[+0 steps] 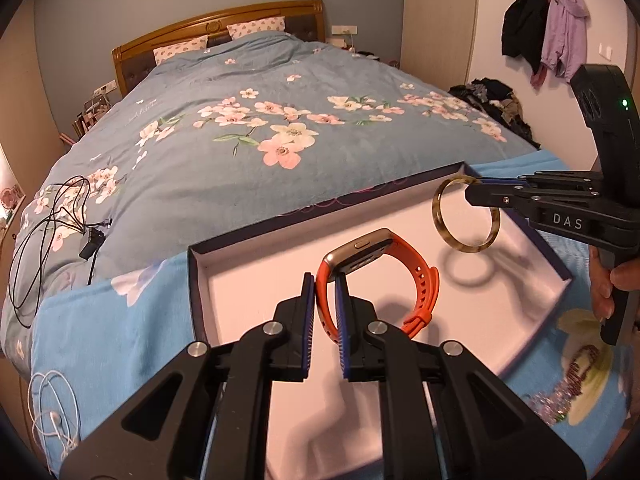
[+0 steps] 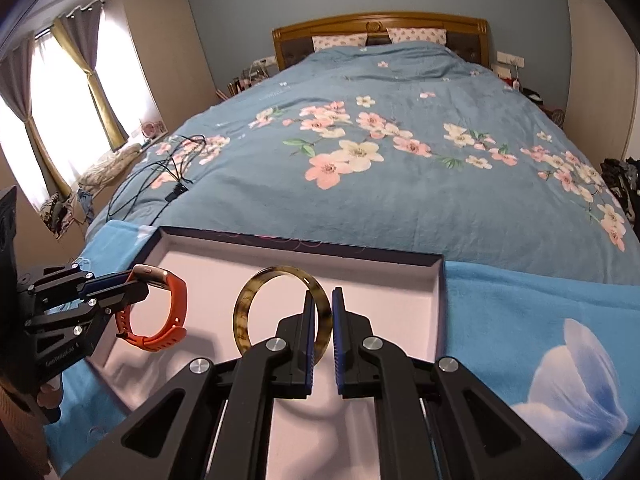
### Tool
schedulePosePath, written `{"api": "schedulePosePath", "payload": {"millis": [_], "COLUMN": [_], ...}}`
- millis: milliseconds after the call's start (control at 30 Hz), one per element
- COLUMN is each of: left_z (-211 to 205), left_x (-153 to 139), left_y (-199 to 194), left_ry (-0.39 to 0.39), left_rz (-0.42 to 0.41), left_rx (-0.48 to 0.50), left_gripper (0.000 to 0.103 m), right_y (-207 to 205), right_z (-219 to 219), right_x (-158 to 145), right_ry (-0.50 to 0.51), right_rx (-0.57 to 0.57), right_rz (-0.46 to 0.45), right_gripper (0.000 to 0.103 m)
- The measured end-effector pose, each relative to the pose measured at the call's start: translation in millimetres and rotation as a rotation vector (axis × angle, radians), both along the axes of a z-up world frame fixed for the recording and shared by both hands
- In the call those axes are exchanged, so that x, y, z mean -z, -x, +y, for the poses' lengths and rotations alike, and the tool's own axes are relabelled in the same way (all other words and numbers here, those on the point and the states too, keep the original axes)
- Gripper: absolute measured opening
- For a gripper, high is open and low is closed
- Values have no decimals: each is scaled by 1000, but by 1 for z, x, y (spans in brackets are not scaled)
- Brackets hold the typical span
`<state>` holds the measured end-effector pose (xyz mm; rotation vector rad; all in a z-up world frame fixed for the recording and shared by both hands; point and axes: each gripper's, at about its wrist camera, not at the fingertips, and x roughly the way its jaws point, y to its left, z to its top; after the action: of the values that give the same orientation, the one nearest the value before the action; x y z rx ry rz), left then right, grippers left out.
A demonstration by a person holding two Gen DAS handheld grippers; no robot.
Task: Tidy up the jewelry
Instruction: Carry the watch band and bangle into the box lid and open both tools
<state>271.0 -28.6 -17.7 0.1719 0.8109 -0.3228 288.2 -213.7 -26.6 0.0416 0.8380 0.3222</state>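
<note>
A shallow dark-rimmed box (image 1: 224, 236) with a pale lining lies on a light blue blanket at the foot of the bed; in the right wrist view its rim (image 2: 304, 245) runs across the middle. My left gripper (image 1: 325, 280) is shut on the strap of an orange smartwatch (image 1: 424, 280) and holds it over the box; the watch also shows in the right wrist view (image 2: 176, 304). My right gripper (image 2: 321, 296) is shut on a tortoiseshell bangle (image 2: 244, 312) and holds it above the box; the bangle also shows in the left wrist view (image 1: 438, 216).
Black cables (image 1: 48, 224) lie on the floral quilt at the left, and they also show in the right wrist view (image 2: 168, 164). White earphones (image 1: 52, 412) hang at the bed's near left edge. Clothes (image 1: 500, 100) are heaped beside the bed at the right.
</note>
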Motion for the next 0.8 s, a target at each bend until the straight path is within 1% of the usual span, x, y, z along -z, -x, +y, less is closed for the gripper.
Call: {"api": "schedulePosePath", "payload": {"millis": [133, 200, 367, 667, 800], "left_z": [0, 0, -2, -6, -5], "left_x": [11, 16, 28, 34, 39], "left_y": [-20, -29, -41, -68, -81], "left_ry": [-16, -17, -39, -75, -56], "left_rz": [24, 42, 61, 107, 150], "left_rx": [-11, -17, -21, -37, -40], "left_gripper": [10, 10, 10, 11, 10], "right_y": [-13, -19, -30, -49, -50], "right_z": [4, 8, 13, 15, 14], "right_x": [8, 12, 16, 24, 26], "right_ry": [8, 30, 60, 66, 61], "right_rx": [5, 12, 24, 55, 63], "right_rz": [37, 47, 75, 117, 123], "right_gripper": [6, 6, 6, 7, 8]}}
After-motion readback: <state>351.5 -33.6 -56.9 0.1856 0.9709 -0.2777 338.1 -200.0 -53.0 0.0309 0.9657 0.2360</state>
